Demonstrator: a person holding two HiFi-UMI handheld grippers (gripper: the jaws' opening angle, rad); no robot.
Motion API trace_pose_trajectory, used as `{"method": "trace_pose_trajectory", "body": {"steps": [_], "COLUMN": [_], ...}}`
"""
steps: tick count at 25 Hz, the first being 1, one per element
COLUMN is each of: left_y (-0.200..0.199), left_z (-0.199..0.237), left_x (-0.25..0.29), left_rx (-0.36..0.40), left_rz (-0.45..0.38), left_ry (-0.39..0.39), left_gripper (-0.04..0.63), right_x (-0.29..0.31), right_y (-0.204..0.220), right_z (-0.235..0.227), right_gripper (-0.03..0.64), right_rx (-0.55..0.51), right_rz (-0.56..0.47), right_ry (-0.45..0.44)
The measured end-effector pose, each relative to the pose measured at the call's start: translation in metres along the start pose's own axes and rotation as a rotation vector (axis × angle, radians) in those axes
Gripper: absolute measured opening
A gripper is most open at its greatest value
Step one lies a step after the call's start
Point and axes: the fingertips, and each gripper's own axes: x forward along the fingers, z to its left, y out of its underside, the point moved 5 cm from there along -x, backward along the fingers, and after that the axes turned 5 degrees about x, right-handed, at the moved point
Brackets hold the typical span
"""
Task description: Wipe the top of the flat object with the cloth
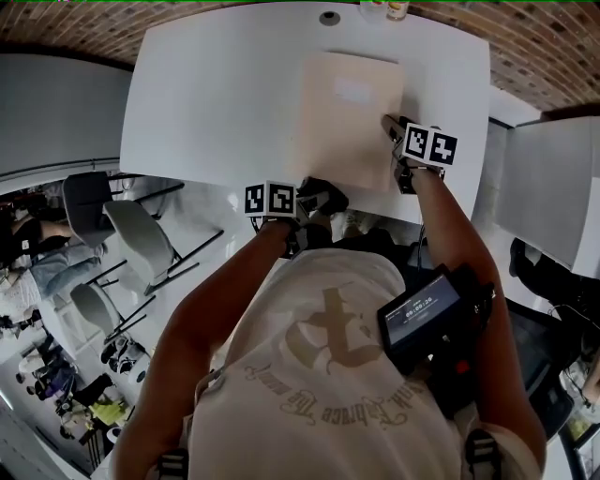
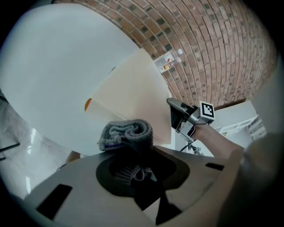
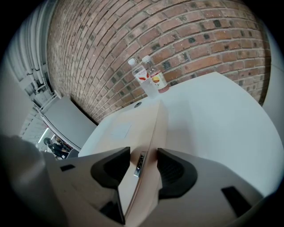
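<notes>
Left gripper: closed on a rolled grey cloth. The roll bulges out above the jaws, with one fold tucked down between them.
Left gripper position: at the near edge of the white table, right by the near end of the flat object.
Cloth contact: the roll sits in front of the object's near corner in the left gripper view. Can't tell whether it touches the top surface.
Right gripper: jaws drawn in to a slim gap. The flat object's right-hand edge fills that gap, with a pad against it on each side.
Right gripper position: about halfway along the object's right edge, pointing along it toward the far end of the table.
Grippers: well apart from each other, one at the near end and one on the right side.
Flat object: beige, thin and rectangular. It lies flat on the table, right of centre, with its long side running away from the person. There is a paler rectangle on top toward the far end, and a small metal tag on the edge between the right jaws.
Bottles: two clear ones with red labels, upright and side by side at the table's far edge, beyond the object.
Table detail: a round grommet near the far edge.
Surroundings: a brick wall behind the table, and chairs off to the left, well apart.
</notes>
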Motion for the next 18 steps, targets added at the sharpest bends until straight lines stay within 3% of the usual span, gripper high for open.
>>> {"method": "trace_pose_trajectory", "body": {"steps": [11, 18], "left_y": [0.014, 0.025], "left_z": [-0.042, -0.066], "left_x": [0.051, 0.080], "left_rx": [0.177, 0.242], "left_rz": [0.220, 0.292], "left_ry": [0.086, 0.156], "left_gripper": [0.095, 0.095], "right_x": [0.002, 0.003], "right_y": [0.000, 0.000], "right_z": [0.000, -0.002], "right_gripper": [0.201, 0.202], "right_rx": [0.003, 0.016], "right_rz": [0.003, -0.006], "right_ry": [-0.016, -0.025]}}
